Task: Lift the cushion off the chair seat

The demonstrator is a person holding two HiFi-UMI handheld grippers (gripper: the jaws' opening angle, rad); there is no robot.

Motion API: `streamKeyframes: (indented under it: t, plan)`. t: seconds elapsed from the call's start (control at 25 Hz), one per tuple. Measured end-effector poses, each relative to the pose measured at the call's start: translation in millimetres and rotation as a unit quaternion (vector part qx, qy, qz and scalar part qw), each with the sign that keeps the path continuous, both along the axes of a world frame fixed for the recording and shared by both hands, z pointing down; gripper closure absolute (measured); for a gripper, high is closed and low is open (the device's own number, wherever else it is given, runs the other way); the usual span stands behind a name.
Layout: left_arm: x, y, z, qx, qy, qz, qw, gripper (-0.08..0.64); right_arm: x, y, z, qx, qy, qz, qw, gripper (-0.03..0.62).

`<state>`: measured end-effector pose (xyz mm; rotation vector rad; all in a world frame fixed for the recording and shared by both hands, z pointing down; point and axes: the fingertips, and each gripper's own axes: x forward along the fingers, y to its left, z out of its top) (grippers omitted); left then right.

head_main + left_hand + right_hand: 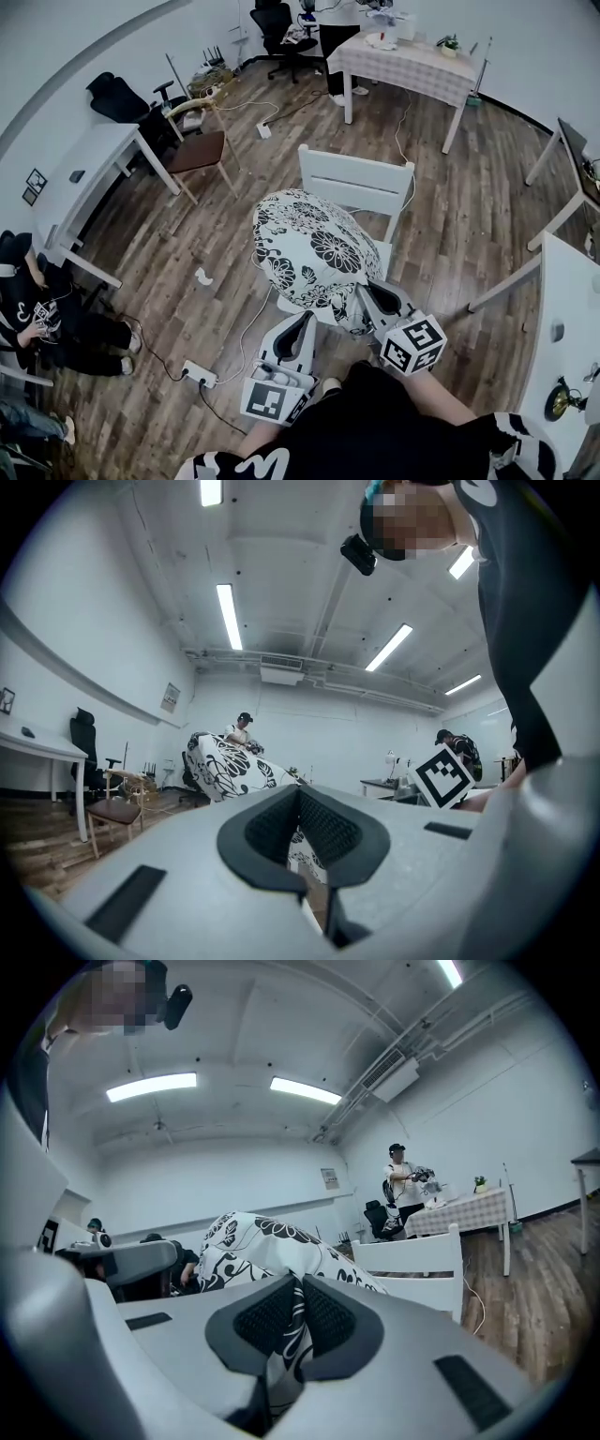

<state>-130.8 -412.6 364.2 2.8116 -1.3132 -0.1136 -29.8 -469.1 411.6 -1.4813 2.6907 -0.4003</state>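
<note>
STEP: lifting cushion (314, 248) off white chair (356, 183) | WHERE: aloft over seat, seemingly clear, far end tilted up | GRIP: left gripper (302, 321) and right gripper (373, 298) both clamped on near hem | HOW: hold clamps tight, raise evenly, avoid snagging backrest

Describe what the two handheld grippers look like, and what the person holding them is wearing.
The left gripper and right gripper have pale grey bodies and black textured pads. Each carries a white cube with black square markers. The person wears a black top with white markings.
</note>
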Motion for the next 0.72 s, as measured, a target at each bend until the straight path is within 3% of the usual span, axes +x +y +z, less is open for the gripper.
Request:
streamKeyframes:
  t: [0.44,0.72]
  plan:
    - [11.7,26.1,10.9,0.021,-0.006,0.013,0.9997,0.56,9.2,35.8,-6.1,0.031,-0.021,0.006,0.999,0.557]
    - [14.9,31.5,-15.8,0.041,-0.004,0.001,0.9991,0.56,11.1,43.2,-37.1,0.049,-0.028,-0.004,0.998,0.557]
